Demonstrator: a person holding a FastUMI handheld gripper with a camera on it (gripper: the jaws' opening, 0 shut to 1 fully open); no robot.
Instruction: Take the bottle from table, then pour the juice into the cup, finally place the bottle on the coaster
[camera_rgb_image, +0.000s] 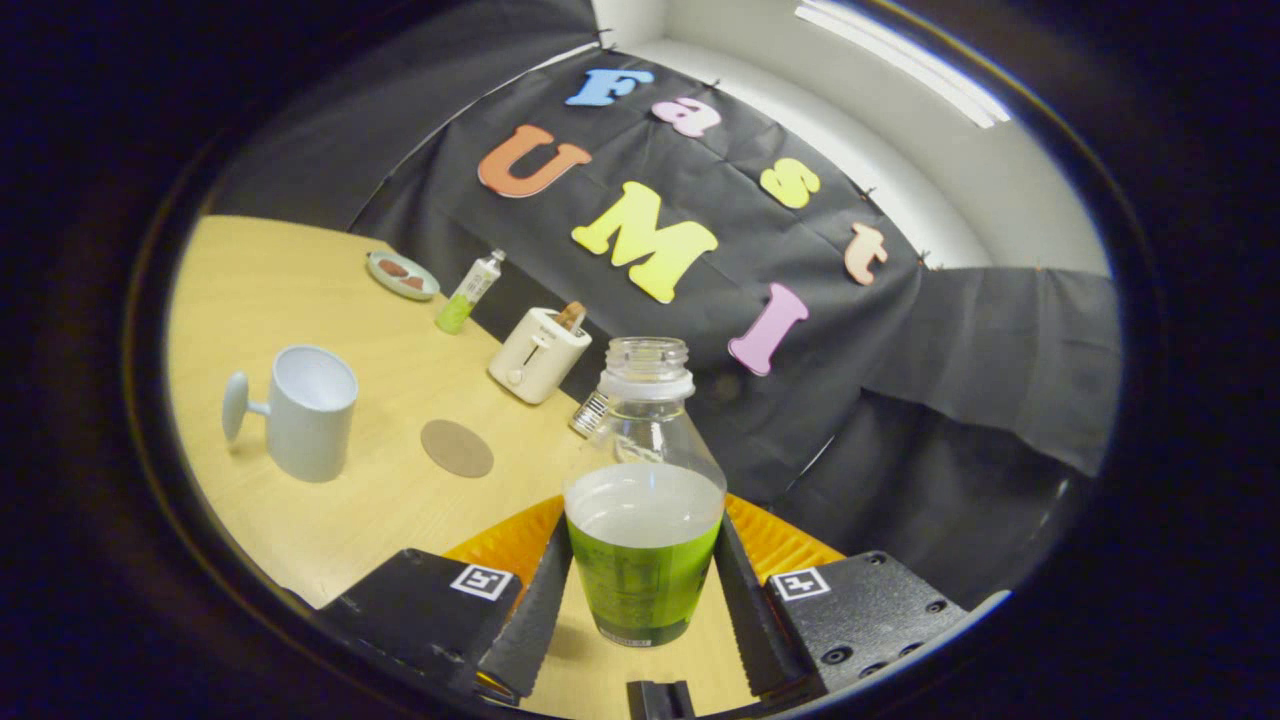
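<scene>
A clear, uncapped bottle (645, 500) with a green label stands between my fingers, about half full of juice. My gripper (642, 535) is shut on it, both fingers pressing its lower sides. Whether its base touches the table I cannot tell. The whole scene leans, so the gripper is rolled to one side. A pale blue cup (310, 410) with a handle stands empty and upright on the wooden table (300, 290), well ahead and left of the fingers. A round brown coaster (457, 447) lies flat between the cup and the bottle.
Beyond the coaster a cream toaster (538, 353) holds a slice of bread. Farther back stand a small green bottle (468, 292) and a plate (402, 275) with food. A small ribbed jar (590, 413) lies behind the held bottle. An orange mat (510, 545) lies under the fingers.
</scene>
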